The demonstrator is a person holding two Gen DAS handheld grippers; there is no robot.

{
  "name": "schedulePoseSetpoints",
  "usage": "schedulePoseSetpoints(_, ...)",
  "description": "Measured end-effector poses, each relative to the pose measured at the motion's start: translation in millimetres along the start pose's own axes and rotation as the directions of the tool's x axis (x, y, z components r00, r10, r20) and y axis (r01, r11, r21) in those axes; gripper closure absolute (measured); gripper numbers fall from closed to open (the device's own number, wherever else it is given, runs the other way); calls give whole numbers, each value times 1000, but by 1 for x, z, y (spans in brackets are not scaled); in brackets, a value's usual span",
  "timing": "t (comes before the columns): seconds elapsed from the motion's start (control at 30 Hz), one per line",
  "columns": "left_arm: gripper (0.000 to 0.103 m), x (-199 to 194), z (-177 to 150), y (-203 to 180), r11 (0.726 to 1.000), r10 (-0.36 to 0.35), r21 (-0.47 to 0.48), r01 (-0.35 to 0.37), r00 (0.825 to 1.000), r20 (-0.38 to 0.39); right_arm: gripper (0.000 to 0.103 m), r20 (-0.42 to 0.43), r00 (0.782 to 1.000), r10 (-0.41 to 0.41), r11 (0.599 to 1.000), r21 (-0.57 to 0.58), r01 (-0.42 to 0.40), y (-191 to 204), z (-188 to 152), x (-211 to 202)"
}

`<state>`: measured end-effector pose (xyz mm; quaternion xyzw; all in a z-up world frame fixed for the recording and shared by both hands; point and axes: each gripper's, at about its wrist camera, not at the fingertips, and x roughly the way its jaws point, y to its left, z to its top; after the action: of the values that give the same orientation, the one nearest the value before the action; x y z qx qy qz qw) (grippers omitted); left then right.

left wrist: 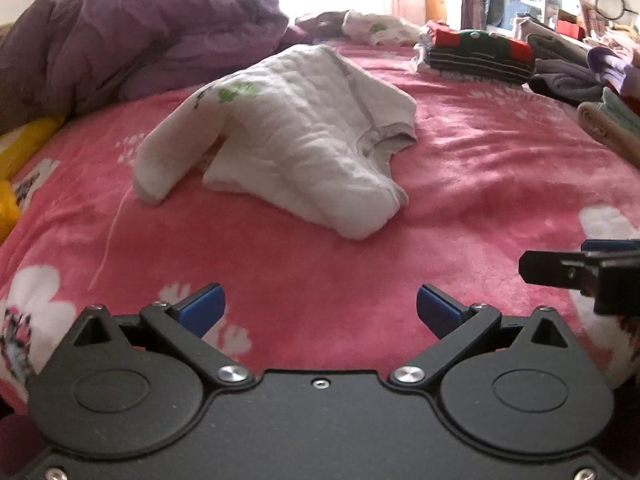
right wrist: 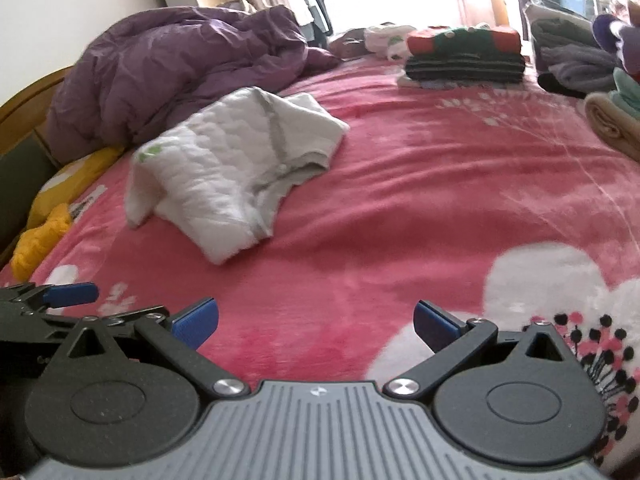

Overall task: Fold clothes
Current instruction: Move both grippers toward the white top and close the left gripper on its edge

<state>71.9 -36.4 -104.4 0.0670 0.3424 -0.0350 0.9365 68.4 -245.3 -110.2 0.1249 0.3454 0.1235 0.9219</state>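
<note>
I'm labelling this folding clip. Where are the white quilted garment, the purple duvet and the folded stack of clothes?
white quilted garment (left wrist: 296,128): left wrist view, on its quilted middle.
purple duvet (right wrist: 172,68): right wrist view, on its crumpled top.
folded stack of clothes (right wrist: 466,56): right wrist view, on the stack's front side.

Both wrist cams sit low over the pink blanket (left wrist: 460,184), looking forward along open fingers toward the bright window. Left gripper (left wrist: 320,312) sits left of right gripper (right wrist: 316,322); each cam catches the other's fingertip at its frame edge. Shared: white garment (left wrist: 288,128), purple duvet (right wrist: 168,68), folded stack (left wrist: 480,56).
</note>
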Motion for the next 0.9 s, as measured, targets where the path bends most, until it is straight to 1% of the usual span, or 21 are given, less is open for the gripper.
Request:
schedulePoseSetpoints(0.07,0,7,-2,-5,999,21,49,-22,999,30,0,5,1000,0,1000,11,0,-5,1,7)
schedulePoseSetpoints(0.17,0,20,-2,-14,990,58,125,-62,998,37,0,20,1000,4,1000,25,-4,-12,2,18)
schedulePoseSetpoints(0.23,0,28,-3,-21,977,94,184,-103,994,59,0,29,1000,10,999,42,-11,-17,2,24)
schedulePoseSetpoints(0.27,0,31,-3,-25,967,115,221,-128,991,72,0,34,999,19,998,62,-21,-20,1,27)
schedulePoseSetpoints(0.33,0,36,-4,-34,939,156,293,-183,981,112,0,45,998,37,995,95,-41,-25,-1,32)
schedulePoseSetpoints(0.43,0,43,-6,-46,888,203,380,-260,962,185,0,71,996,44,995,91,-50,-29,-1,35)
schedulePoseSetpoints(0.53,0,51,-5,-52,857,219,419,-299,949,229,0,80,995,60,993,96,-67,-35,0,37)
schedulePoseSetpoints(0.6,0,59,-3,-58,826,229,457,-330,937,263,0,85,994,68,993,95,-76,-36,0,39)
schedulePoseSetpoints(0.67,2,64,-1,-63,802,233,483,-351,929,289,0,95,993,74,991,108,-84,-39,0,40)
schedulePoseSetpoints(0.73,4,69,0,-67,774,241,508,-378,918,316,0,110,990,87,983,151,-103,-44,1,41)
schedulePoseSetpoints(0.83,12,74,0,-72,728,254,543,-418,901,352,0,141,982,127,957,244,-159,-59,4,39)
schedulePoseSetpoints(0.9,13,77,-1,-75,698,257,565,-440,890,375,0,157,976,151,938,288,-191,-67,6,39)
